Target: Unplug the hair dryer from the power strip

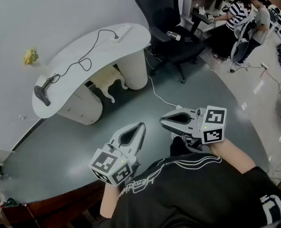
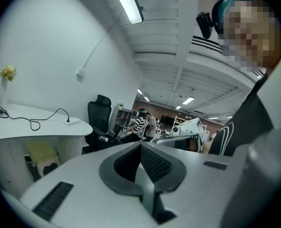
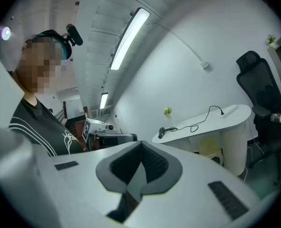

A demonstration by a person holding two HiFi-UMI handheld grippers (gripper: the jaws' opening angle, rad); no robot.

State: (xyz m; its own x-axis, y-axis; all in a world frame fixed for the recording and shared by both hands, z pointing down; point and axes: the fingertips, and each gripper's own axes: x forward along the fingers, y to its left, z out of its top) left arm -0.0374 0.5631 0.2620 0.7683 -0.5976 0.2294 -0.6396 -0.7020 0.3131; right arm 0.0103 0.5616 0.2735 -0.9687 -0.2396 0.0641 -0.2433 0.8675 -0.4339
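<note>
The dark hair dryer (image 1: 41,94) lies at the left end of a curved white table (image 1: 73,87). Its black cable (image 1: 85,61) loops along the tabletop to a white power strip (image 1: 122,32) at the right end, and the plug sits in it. Both grippers are held close to my body, well short of the table. The left gripper (image 1: 141,125) is shut with nothing between its jaws, and so is the right gripper (image 1: 162,119). In the right gripper view I see the hair dryer (image 3: 162,132) and the power strip (image 3: 230,110) far ahead. The left gripper view shows the power strip (image 2: 72,122).
A black office chair (image 1: 166,23) stands right of the table. A small cream stool (image 1: 109,80) sits under the table. Yellow flowers (image 1: 30,56) stand by the wall. A white cord (image 1: 159,98) trails over the grey floor. People (image 1: 240,18) work at the far right.
</note>
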